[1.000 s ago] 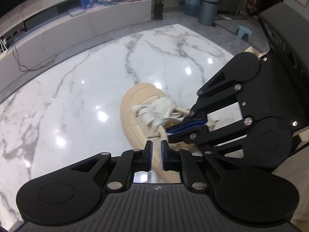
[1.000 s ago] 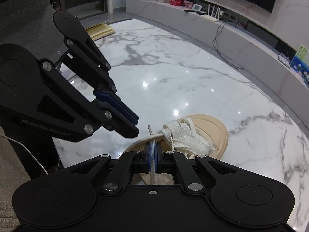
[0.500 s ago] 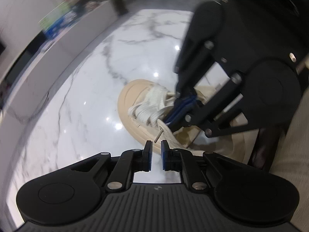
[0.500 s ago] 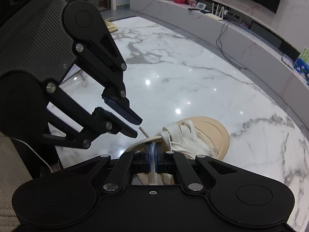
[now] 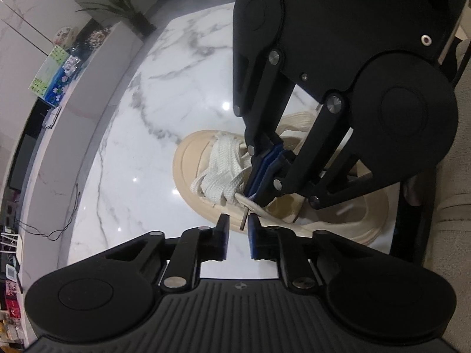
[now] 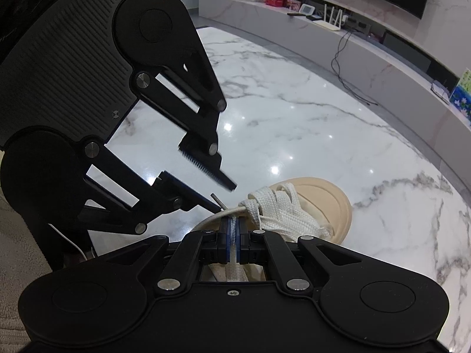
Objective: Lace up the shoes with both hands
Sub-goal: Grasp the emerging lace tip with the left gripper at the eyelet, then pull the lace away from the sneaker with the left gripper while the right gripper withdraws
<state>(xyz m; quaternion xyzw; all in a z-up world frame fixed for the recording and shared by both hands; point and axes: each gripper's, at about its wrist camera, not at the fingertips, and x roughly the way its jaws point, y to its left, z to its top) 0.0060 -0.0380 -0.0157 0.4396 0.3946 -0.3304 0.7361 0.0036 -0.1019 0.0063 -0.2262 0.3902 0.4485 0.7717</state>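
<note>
Since a second ago, left gripper (image 5: 237, 234) rolls and drops closer to shoe; right gripper (image 6: 233, 236) unmoved. Left jaws stand narrowly apart, pads pressing nothing; metal lace tip (image 5: 243, 221) pokes into gap between them. Right gripper clamps white shoelace (image 6: 232, 229) flat between blue pads, just behind tip. Beige sneaker (image 5: 206, 153) rests on white marble table (image 5: 123, 153), toe pointing away, laces (image 6: 279, 209) bunched over tongue. Both grippers crowd over shoe opening.
</note>
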